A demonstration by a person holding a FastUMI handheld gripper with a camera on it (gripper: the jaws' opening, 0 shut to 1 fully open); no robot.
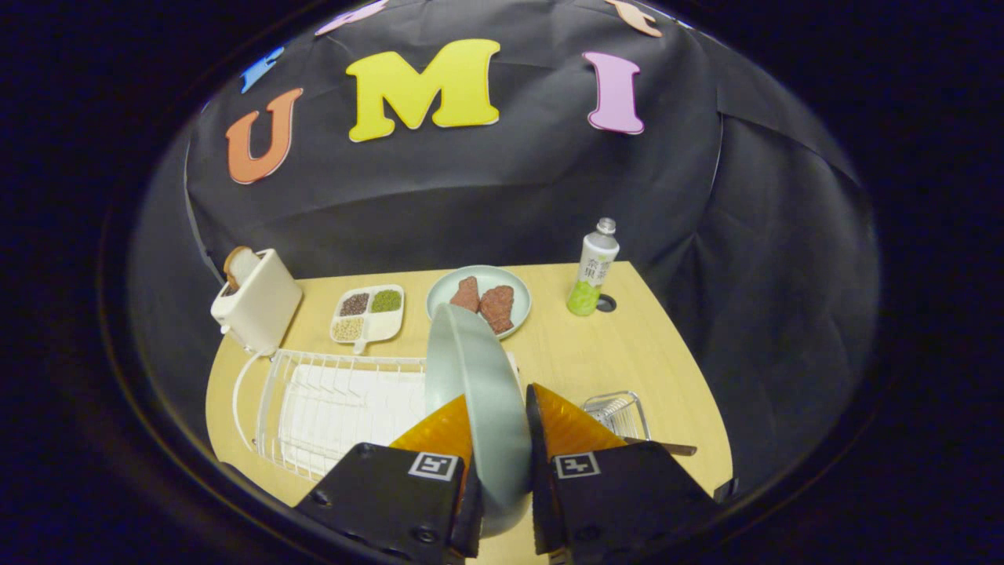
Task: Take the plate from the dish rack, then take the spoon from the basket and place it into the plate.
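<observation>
Plate (478, 392) stands on its edge low in the middle of the frame, and your gripper (498, 412) pinches it tight with both orange fingers (439, 431). Left of it sits the white dish rack (337, 404). Right of the fingers is a small wire basket (618, 414) with a spoon (667, 447) handle poking out. Higher up are a toaster (257, 310), a plate of meat (480, 301) and a bottle (593, 268).

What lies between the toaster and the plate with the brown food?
In the gripper view, a white divided tray of grains lies between the toaster and the food plate.
</observation>
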